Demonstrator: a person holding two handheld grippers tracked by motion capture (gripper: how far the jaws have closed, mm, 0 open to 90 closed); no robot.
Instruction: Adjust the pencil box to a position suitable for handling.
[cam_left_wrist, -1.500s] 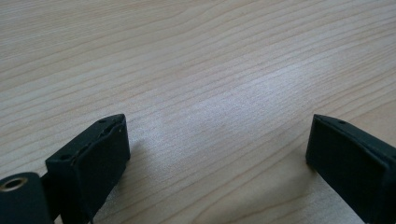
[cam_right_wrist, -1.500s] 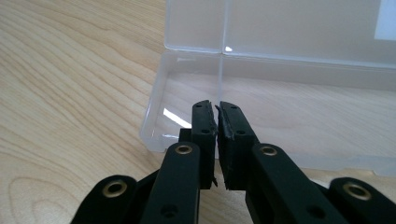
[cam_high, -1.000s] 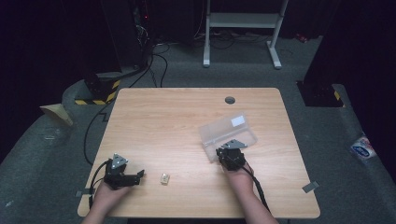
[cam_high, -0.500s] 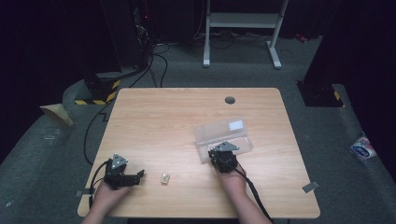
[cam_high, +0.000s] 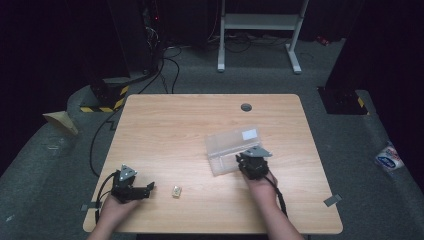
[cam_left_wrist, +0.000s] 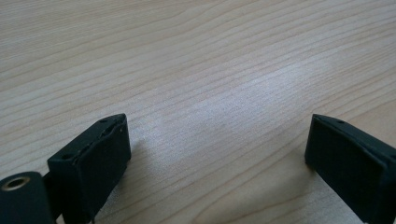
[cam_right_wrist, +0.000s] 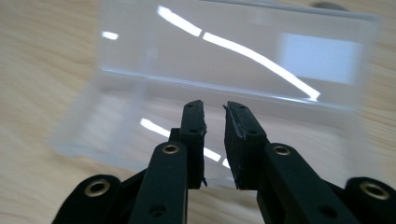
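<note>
A clear plastic box lies open on the wooden table, its lid with a white label tipped back. My right gripper sits at the box's near right edge. In the right gripper view its jaws have just been opening and stand a narrow gap apart over the box, with nothing between the pads. My left gripper rests at the table's near left, open wide over bare wood. A small tan object lies just right of it.
A dark round grommet sits near the table's far edge. Cables trail from both grippers off the near edge. On the floor, a white stand is behind the table and a yellow-black striped block is at far left.
The box has slid toward the near left of the table along with my right gripper. My left gripper and the small tan object have stayed put.
</note>
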